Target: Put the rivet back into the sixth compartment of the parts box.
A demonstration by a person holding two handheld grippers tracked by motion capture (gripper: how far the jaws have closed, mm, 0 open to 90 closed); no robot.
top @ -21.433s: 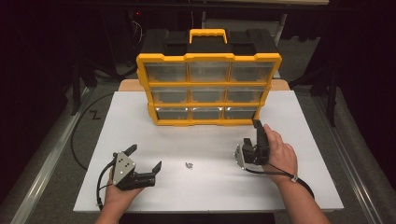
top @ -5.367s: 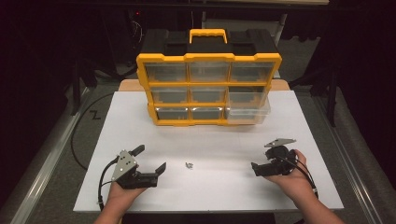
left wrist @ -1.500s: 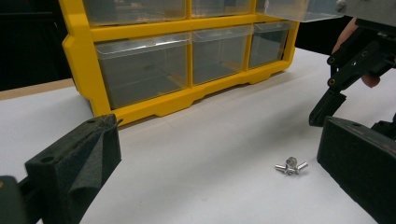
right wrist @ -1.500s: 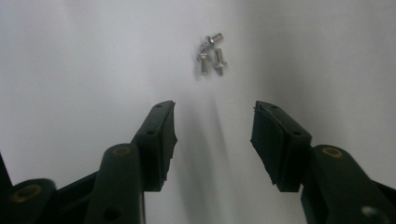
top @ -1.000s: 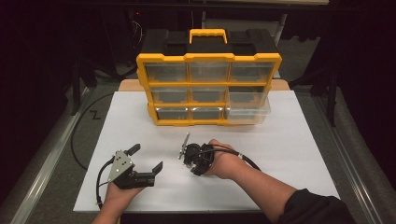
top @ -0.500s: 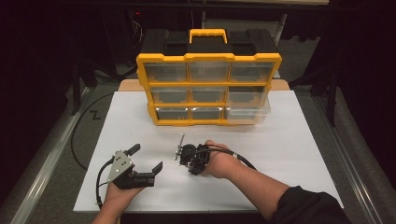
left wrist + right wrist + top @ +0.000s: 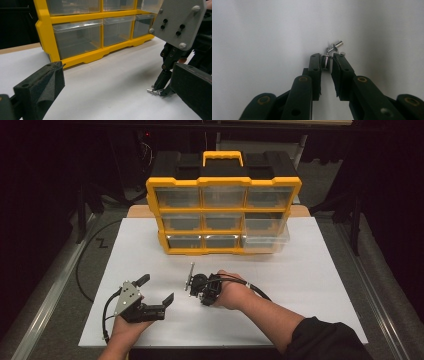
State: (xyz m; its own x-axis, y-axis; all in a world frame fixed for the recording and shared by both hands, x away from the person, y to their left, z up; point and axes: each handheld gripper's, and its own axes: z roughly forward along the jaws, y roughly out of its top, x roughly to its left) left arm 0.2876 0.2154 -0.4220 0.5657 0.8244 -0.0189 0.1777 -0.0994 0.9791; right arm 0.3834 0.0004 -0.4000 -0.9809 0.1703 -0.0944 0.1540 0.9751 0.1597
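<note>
Several small silver rivets (image 7: pixel 334 47) lie loose on the white mat (image 7: pixel 310 285). My right gripper (image 7: pixel 327 56) points down at them. One rivet (image 7: pixel 325 62) stands between its narrow jaws, which have just been closing; a thin gap still shows beside the rivet. Seen from the left gripper view, the right gripper (image 7: pixel 160 90) has its tips at the rivets (image 7: pixel 152 91). From above, my right gripper (image 7: pixel 200 292) is mid-mat. My left gripper (image 7: pixel 157 289) rests open and empty to its left, its wide jaws (image 7: pixel 115 95) facing the organizer.
A yellow and black drawer organizer (image 7: pixel 225 215) with clear drawers stands at the back of the mat. Its bottom right drawer (image 7: pixel 265 234) is pulled out. Black cables trail from both grippers. The mat's front edge runs close to both hands.
My right hand came from the right side of the mat to the rivets in the middle and has edged slightly left over the last second. The left gripper has stayed put.
</note>
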